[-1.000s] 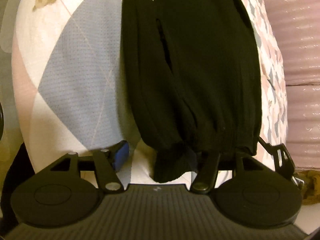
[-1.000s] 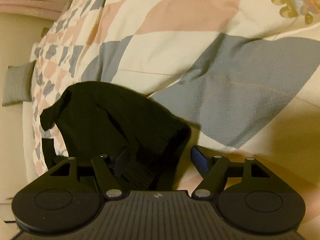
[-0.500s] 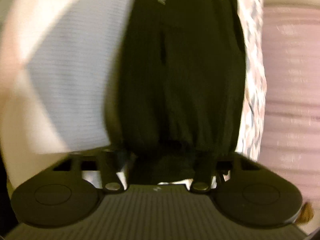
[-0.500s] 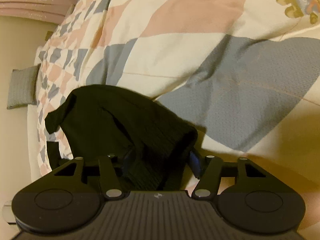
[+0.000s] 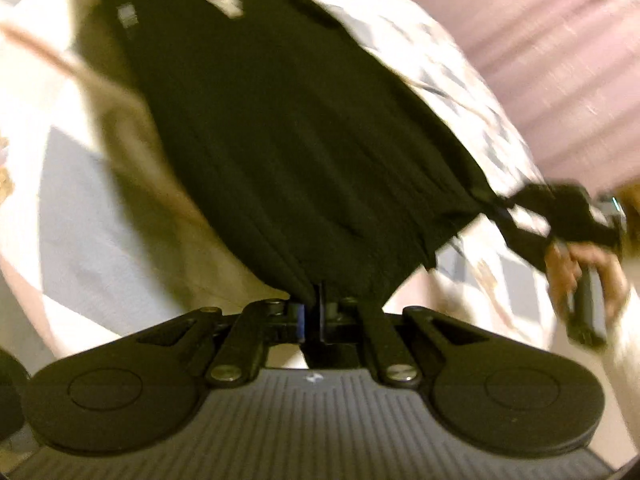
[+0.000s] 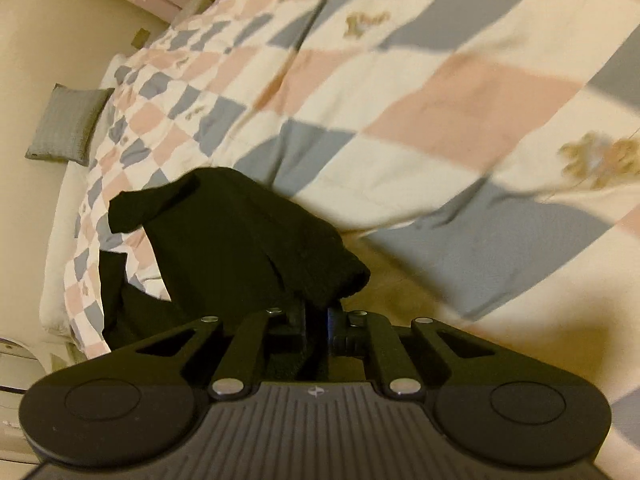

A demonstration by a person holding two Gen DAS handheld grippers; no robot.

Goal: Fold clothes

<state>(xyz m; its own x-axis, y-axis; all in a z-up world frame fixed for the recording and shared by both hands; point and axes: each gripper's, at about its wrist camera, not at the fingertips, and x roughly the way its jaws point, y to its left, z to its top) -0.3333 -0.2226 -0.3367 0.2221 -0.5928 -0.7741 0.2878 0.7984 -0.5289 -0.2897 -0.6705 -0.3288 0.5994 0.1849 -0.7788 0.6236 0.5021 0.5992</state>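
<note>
A black garment (image 5: 296,132) with a small pale label stretches away from me over the checked quilt (image 5: 76,216). My left gripper (image 5: 314,312) is shut on its near hem, lifting the cloth. At the right of the left wrist view, the right gripper (image 5: 500,210) pinches the other corner, held by a person's hand (image 5: 580,268). In the right wrist view the right gripper (image 6: 318,320) is shut on a bunched cuff of the black garment (image 6: 240,248), which hangs in folds to the left.
The quilt (image 6: 420,120) in cream, pink and blue squares with bear prints covers the bed. A grey cushion (image 6: 68,122) lies at the far left by the wall. A pink ribbed headboard (image 5: 540,60) runs along the right of the left wrist view.
Both grippers have gone from open around the hem to shut on it. The garment has lifted off the quilt and is pulled taut between them; both views have swung.
</note>
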